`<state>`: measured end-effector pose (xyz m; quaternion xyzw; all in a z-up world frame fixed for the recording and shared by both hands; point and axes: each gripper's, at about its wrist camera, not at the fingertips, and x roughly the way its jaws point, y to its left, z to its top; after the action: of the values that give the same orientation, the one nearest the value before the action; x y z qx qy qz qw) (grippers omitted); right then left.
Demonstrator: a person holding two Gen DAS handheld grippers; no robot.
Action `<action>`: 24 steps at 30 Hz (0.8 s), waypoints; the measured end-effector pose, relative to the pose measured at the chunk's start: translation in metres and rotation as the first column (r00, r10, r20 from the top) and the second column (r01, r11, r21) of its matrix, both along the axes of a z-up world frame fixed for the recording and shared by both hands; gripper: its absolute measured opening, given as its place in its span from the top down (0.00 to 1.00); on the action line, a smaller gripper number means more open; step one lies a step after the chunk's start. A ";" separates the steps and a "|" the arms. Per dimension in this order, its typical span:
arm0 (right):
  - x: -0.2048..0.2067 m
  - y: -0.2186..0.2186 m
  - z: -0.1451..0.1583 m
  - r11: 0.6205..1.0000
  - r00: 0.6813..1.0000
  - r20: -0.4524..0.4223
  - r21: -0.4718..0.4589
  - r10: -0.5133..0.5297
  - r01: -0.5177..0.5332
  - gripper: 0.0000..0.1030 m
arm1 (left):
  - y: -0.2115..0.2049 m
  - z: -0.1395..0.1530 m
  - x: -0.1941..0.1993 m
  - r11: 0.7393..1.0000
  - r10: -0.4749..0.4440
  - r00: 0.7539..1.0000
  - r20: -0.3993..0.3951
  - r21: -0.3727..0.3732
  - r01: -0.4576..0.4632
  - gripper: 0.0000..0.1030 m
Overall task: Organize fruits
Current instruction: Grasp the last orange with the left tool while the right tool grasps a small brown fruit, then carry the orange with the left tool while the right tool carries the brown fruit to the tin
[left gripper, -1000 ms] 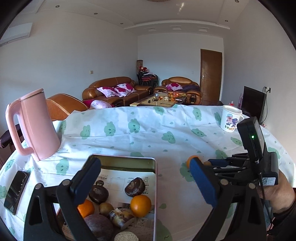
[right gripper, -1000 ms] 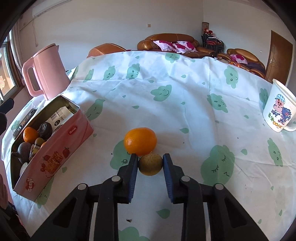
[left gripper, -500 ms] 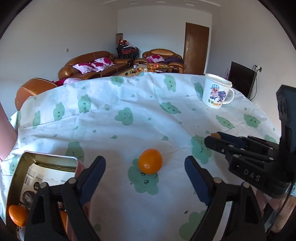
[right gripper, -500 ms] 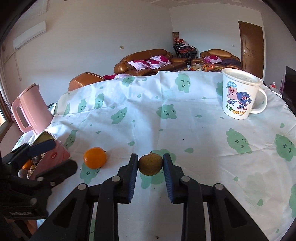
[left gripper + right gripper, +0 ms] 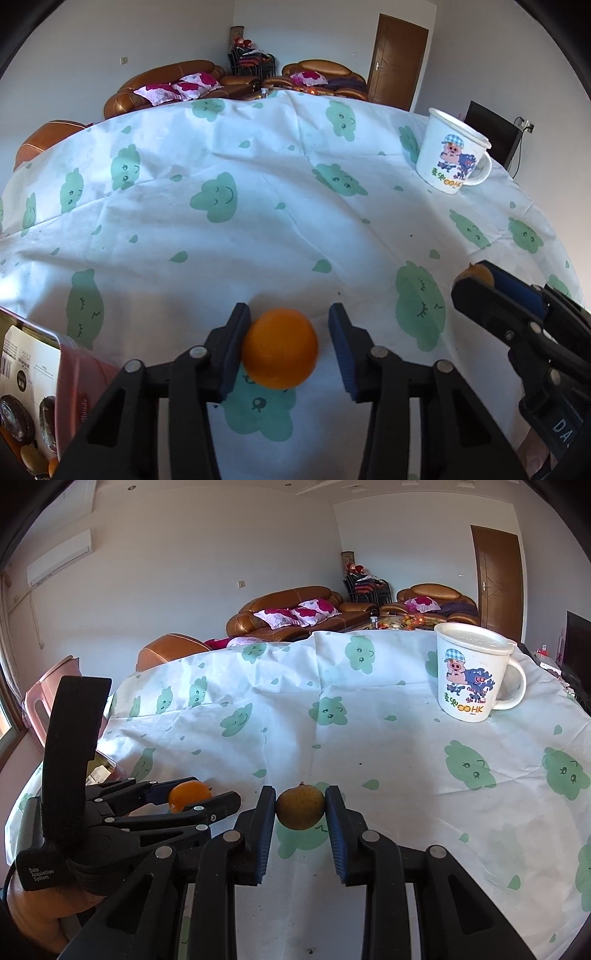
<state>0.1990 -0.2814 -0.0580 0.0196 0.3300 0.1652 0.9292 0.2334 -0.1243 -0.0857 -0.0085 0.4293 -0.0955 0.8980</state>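
— Tablecloth (image 5: 258, 229), cloud print. Where's the orange (image 5: 279, 348)?
— Six o'clock, in my left claw (image 5: 288, 347); jaws just closing, one pad touching.
— Right claw (image 5: 300, 808)?
— Clamped on brown fruit (image 5: 300, 805).

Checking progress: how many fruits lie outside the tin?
2: an orange inside the left claw, jaws just closing; a brownish fruit gripped by the right claw. Others may be hidden.

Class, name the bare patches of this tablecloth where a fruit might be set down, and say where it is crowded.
Bare cloth: the wide stretch left of the mug, running back to the far edge. Crowded: the near edge, where the tin, orange, brown fruit and both claws sit.
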 end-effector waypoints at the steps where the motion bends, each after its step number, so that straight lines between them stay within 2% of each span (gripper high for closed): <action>1: -0.001 0.000 0.000 1.000 1.000 0.005 0.001 0.002 -0.002 0.71 | 0.002 0.000 0.000 1.000 -0.003 1.000 0.000 -0.010 0.003 0.66; 4: -0.003 -0.001 0.002 1.000 1.000 0.020 0.004 0.002 -0.002 0.71 | 0.006 0.002 -0.006 1.000 0.002 1.000 0.013 -0.030 -0.002 0.66; 13: -0.014 -0.001 0.009 1.000 0.997 0.076 0.010 0.018 -0.019 0.71 | 0.016 0.016 -0.027 0.999 0.031 0.993 0.118 -0.045 -0.026 0.66; 24: -0.029 -0.001 0.018 0.999 0.986 0.165 0.020 0.038 -0.042 0.71 | 0.023 0.032 -0.058 0.999 0.041 0.966 0.255 -0.038 -0.032 0.66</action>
<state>0.1700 -0.2823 -0.0402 0.0101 0.2505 0.1889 0.9495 0.1749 -0.1015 -0.0537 -0.0192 0.3081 -0.0864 0.9472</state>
